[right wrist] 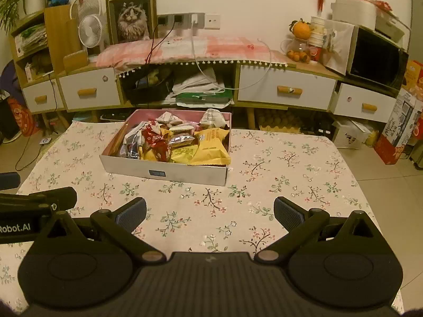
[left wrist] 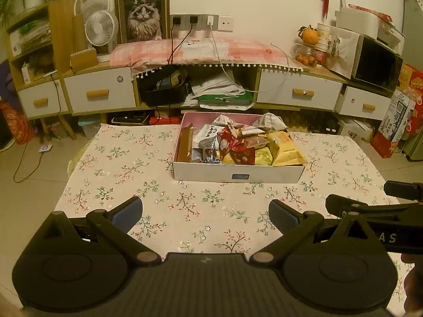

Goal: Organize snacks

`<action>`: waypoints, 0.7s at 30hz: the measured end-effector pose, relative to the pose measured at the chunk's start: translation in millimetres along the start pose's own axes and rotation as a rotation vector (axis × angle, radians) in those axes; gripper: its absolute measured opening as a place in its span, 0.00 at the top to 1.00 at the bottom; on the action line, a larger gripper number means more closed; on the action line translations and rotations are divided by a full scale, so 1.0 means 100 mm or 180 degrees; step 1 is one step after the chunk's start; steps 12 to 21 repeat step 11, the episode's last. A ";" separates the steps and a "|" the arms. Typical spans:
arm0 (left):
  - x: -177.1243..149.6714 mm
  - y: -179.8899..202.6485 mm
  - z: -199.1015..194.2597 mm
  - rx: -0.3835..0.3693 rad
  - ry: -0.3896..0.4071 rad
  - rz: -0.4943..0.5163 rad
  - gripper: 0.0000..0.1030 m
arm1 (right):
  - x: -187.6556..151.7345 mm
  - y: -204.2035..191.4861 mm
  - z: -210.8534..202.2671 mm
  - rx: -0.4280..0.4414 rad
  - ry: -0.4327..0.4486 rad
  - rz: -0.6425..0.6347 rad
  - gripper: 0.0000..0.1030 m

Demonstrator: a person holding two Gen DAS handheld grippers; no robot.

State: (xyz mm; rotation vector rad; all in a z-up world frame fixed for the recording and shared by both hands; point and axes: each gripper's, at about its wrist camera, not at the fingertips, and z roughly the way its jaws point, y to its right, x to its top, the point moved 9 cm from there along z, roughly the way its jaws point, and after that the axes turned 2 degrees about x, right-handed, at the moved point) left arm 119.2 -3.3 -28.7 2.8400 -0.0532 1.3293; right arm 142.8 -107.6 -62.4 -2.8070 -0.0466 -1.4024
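A white shallow box (left wrist: pixel 206 175) sits on the table with the floral cloth (left wrist: pixel 148 200). It holds several wrapped snacks: yellow packets (left wrist: pixel 286 148), red packets (left wrist: pixel 235 145), silver ones and a gold bar at its left wall. The box also shows in the right wrist view (right wrist: pixel 185 175), with the yellow packets (right wrist: pixel 211 145) at its right. My left gripper (left wrist: pixel 206 212) is open and empty, hovering over the cloth in front of the box. My right gripper (right wrist: pixel 210 211) is open and empty too, to the right of the left one.
A long low cabinet (left wrist: pixel 100 92) with white drawers stands behind the table, with fans, a cat picture, cables and a microwave (left wrist: pixel 375 66) on top. Boxes (left wrist: pixel 396 121) stand on the floor at the right. The floor shows at the left.
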 end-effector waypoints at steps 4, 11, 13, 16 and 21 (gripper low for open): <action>0.00 0.00 0.00 0.0000 -0.0001 -0.0001 0.00 | 0.00 0.00 0.00 0.0000 0.0001 0.0001 0.00; 0.00 0.01 0.01 0.0027 -0.0007 0.0023 0.00 | -0.01 -0.01 0.00 -0.0014 -0.0009 -0.0015 0.00; 0.00 0.01 0.01 0.0027 -0.0007 0.0023 0.00 | -0.01 -0.01 0.00 -0.0014 -0.0009 -0.0015 0.00; 0.00 0.01 0.01 0.0027 -0.0007 0.0023 0.00 | -0.01 -0.01 0.00 -0.0014 -0.0009 -0.0015 0.00; 0.00 0.01 0.01 0.0027 -0.0007 0.0023 0.00 | -0.01 -0.01 0.00 -0.0014 -0.0009 -0.0015 0.00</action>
